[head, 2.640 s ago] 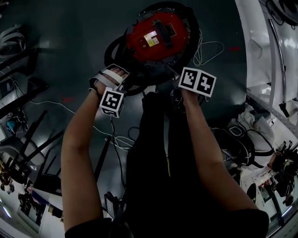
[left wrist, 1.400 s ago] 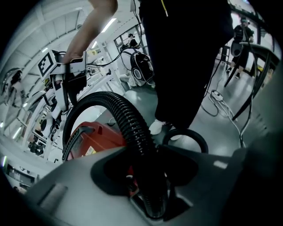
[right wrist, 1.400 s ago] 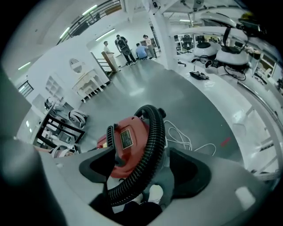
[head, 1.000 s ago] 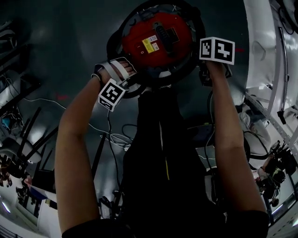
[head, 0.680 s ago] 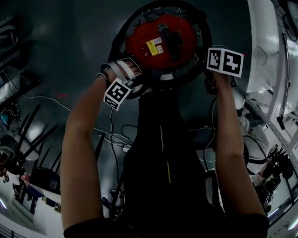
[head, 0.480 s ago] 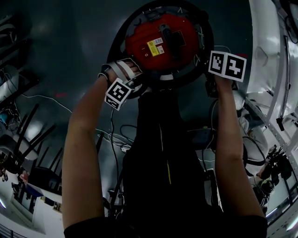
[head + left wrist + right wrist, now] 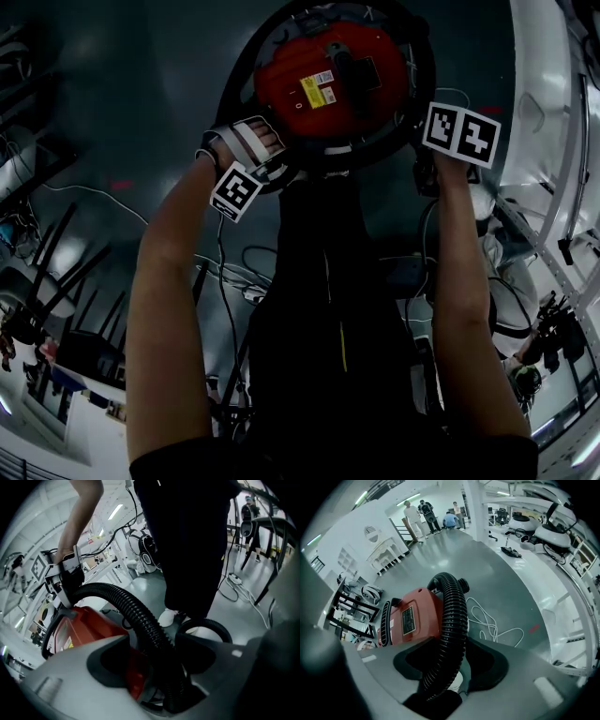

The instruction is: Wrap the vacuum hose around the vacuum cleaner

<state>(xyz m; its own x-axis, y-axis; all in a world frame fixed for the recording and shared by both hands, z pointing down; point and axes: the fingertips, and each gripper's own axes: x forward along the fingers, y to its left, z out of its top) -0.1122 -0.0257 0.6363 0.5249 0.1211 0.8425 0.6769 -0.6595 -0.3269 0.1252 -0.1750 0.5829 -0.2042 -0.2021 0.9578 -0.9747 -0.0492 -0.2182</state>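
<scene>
The red vacuum cleaner [image 7: 328, 75] stands on the floor with the black ribbed vacuum hose [image 7: 246, 66] ringing it. At its near left, my left gripper [image 7: 279, 161] straddles the hose [image 7: 136, 613]. Its jaws [image 7: 159, 667] are opening, with a gap either side of the hose. To the right of the vacuum, my right gripper [image 7: 422, 159] is shut on the hose [image 7: 454, 620], which runs forward over the vacuum [image 7: 410, 616]. The left gripper view also shows the right gripper [image 7: 65, 581] holding the hose beside the red body [image 7: 89, 630].
A white power cord [image 7: 487, 620] loops on the floor right of the vacuum. White benches and equipment [image 7: 548, 112] line the right side. Loose cables [image 7: 234, 272] and dark stands [image 7: 56, 281] lie to the left. The person's legs and a white shoe [image 7: 168, 618] stand close behind the vacuum.
The right gripper has swung from the vacuum's near side to its right side with the hose. The left gripper has stayed at the near left.
</scene>
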